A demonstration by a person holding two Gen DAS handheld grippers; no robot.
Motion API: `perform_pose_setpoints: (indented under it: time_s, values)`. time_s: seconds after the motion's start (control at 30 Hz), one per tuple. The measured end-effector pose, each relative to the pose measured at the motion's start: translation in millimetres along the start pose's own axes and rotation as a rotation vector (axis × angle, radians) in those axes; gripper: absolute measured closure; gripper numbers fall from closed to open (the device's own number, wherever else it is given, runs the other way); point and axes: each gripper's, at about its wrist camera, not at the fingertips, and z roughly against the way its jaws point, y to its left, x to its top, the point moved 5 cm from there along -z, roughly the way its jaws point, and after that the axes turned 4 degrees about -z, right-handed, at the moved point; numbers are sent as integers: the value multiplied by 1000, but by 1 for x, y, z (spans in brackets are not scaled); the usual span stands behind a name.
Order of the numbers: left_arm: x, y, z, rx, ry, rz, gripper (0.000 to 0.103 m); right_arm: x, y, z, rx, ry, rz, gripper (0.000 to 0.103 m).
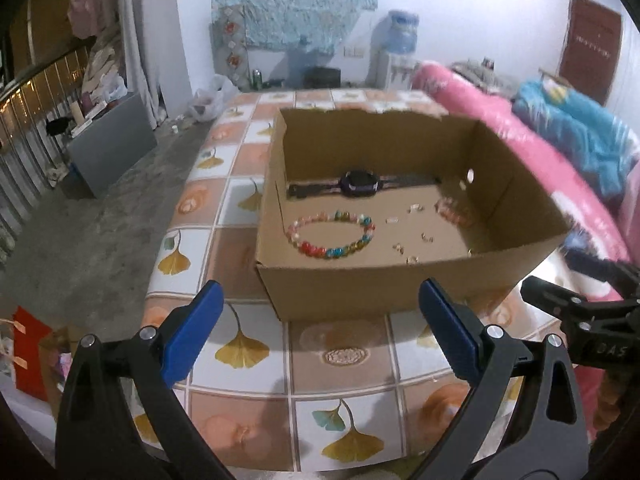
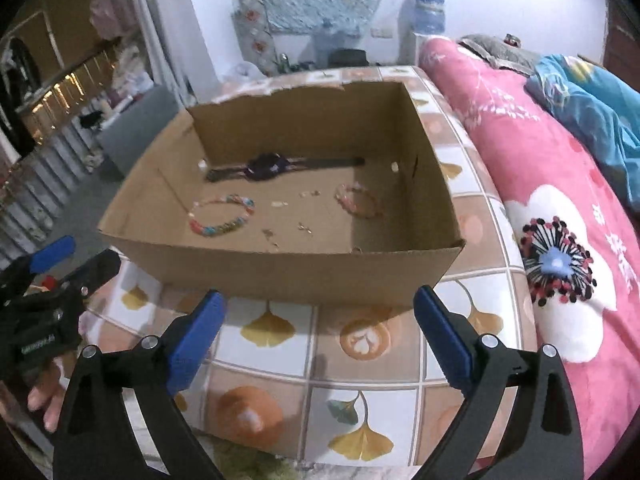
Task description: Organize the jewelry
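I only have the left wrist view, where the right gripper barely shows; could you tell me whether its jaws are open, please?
Observer: Yes, the right gripper is open, with nothing between its jaws.
Operator: Thanks. Is there table beyond the box's right wall?
Observer: Yes, a strip of tiled table shows between the box and the pink blanket.
Operator: And beneath my left gripper?
Observer: Fingers of a hand show under the left gripper.

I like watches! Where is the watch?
In both wrist views the watch lies flat along the far wall inside the cardboard box, behind the colourful bead bracelet.
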Motion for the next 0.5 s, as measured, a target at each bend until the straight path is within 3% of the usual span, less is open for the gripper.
perform_pose_setpoints:
  time_s: [0.13, 0.5]
  values:
    - [-6, -2, -19, -26, 102, 47, 8, 0, -4, -15, -48, 31, -6, 10]
    - [-4, -11, -33, 3, 164, 43, 8, -2, 1, -29, -48, 72, -10, 10]
